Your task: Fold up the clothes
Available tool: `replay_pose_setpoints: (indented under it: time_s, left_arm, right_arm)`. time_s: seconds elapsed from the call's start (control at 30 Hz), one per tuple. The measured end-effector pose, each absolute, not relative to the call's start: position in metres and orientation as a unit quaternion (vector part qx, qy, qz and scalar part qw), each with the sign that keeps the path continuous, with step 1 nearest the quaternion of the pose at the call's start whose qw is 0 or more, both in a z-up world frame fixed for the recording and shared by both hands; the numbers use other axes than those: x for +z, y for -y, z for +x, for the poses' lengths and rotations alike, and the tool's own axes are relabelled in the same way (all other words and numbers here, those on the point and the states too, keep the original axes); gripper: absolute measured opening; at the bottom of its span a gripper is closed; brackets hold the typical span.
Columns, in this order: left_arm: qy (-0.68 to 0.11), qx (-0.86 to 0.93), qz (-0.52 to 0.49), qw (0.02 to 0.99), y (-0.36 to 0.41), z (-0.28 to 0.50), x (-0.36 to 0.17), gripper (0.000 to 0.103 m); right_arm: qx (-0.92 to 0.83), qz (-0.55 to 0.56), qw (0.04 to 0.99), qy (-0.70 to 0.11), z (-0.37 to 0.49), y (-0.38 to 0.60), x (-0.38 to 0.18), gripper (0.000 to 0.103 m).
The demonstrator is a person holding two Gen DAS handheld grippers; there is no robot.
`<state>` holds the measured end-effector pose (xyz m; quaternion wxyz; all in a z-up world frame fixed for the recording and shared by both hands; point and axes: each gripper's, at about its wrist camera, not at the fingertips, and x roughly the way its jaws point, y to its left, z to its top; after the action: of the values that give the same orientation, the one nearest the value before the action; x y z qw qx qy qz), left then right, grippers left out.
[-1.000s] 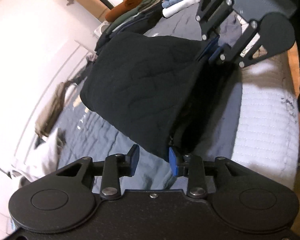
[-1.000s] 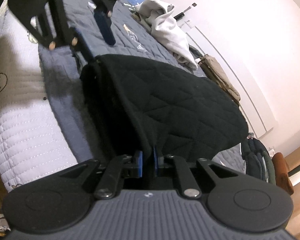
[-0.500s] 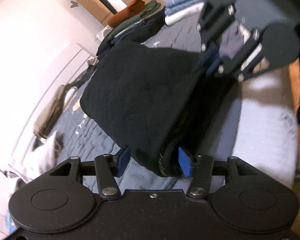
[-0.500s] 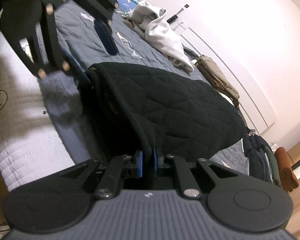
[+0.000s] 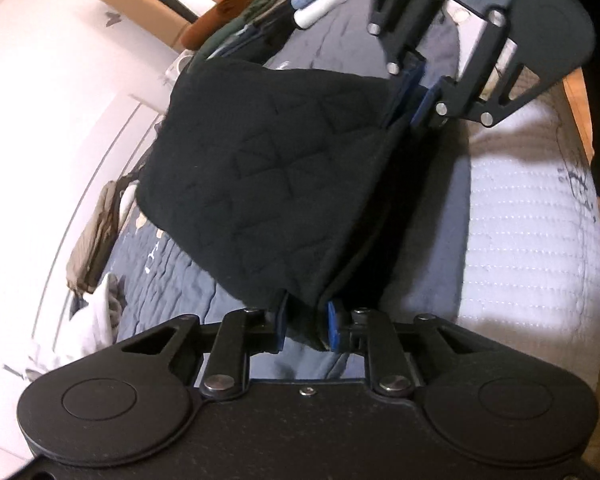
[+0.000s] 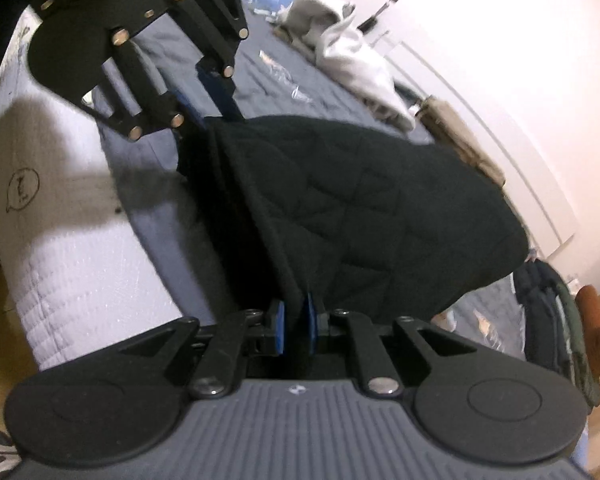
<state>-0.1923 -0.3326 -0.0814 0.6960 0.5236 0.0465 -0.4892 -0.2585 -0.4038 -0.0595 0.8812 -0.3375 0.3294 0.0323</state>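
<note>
Black quilted garment point(image 5: 268, 184) stretches lengthwise between both grips: right gripper point(image 6: 296, 326) clamps one corner, left gripper point(image 5: 305, 326), just closing, apparently pinches the other.

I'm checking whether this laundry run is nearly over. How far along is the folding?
Done: a stack of folded clothes sits at the far end of the bed. In hand: the black quilted garment, doubled over, pinched at one corner by the right gripper; the left gripper has just been closing on the other corner. Left: loose white and tan clothes by the wall.
</note>
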Motion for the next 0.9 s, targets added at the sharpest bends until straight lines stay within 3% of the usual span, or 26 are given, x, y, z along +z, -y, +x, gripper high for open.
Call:
replay_pose_setpoints:
  time_s: [0.33, 0.63, 0.73, 0.8, 0.9]
  left_arm:
    - [-0.072, -0.504, 0.47, 0.721, 0.33, -0.189, -0.065, 0.031]
    - [-0.155, -0.556, 0.367, 0.729, 0.312, -0.171, -0.031, 0.056]
    - [-0.177, -0.556, 0.304, 0.753, 0.305, -0.154, -0.015, 0.06]
    - [-0.186, -0.551, 0.263, 0.769, 0.3, -0.143, -0.007, 0.061]
    - [-0.191, -0.541, 0.213, 0.791, 0.294, -0.13, 0.003, 0.062]
  right_arm:
    - [0.009, -0.358, 0.873, -0.33, -0.257, 0.411, -0.062, 0.012]
    - [0.007, -0.333, 0.881, -0.335, -0.257, 0.416, -0.054, 0.012]
    - [0.017, -0.316, 0.888, -0.335, -0.257, 0.416, -0.048, 0.018]
    - [0.027, -0.309, 0.891, -0.331, -0.257, 0.414, -0.045, 0.035]
    - [0.024, -0.289, 0.901, -0.322, -0.258, 0.416, -0.034, 0.051]
